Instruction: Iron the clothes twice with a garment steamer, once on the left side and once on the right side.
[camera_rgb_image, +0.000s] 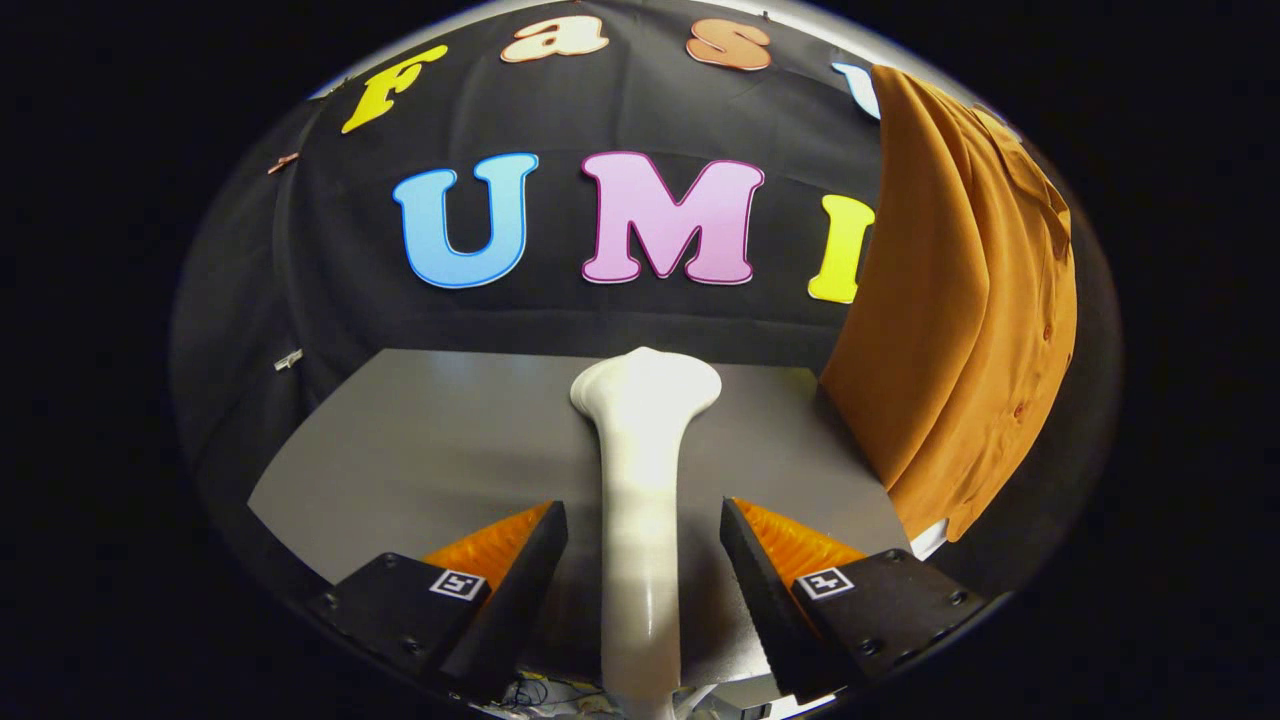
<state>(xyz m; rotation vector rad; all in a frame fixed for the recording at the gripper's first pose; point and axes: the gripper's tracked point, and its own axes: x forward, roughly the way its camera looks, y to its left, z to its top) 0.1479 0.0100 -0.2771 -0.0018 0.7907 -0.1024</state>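
Grey tabletop (420, 450) under black booth cloth. Your gripper (643, 540) has its fingers spread, a gap showing each side of the white garment steamer (642, 470), which stands upright between them with its head just beyond the tips; no pad touching it. Orange shirt (960, 330) hangs well off to the right. Looks like the grasp step, 0 of 2 passes done: close squarely on the handle first, then carry it right to the shirt.

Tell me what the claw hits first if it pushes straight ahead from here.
Likely nothing new: the claw is open, the white steamer handle already between its fingers. Beyond the steamer's head lies grey tabletop, then the black wall; depth unclear.
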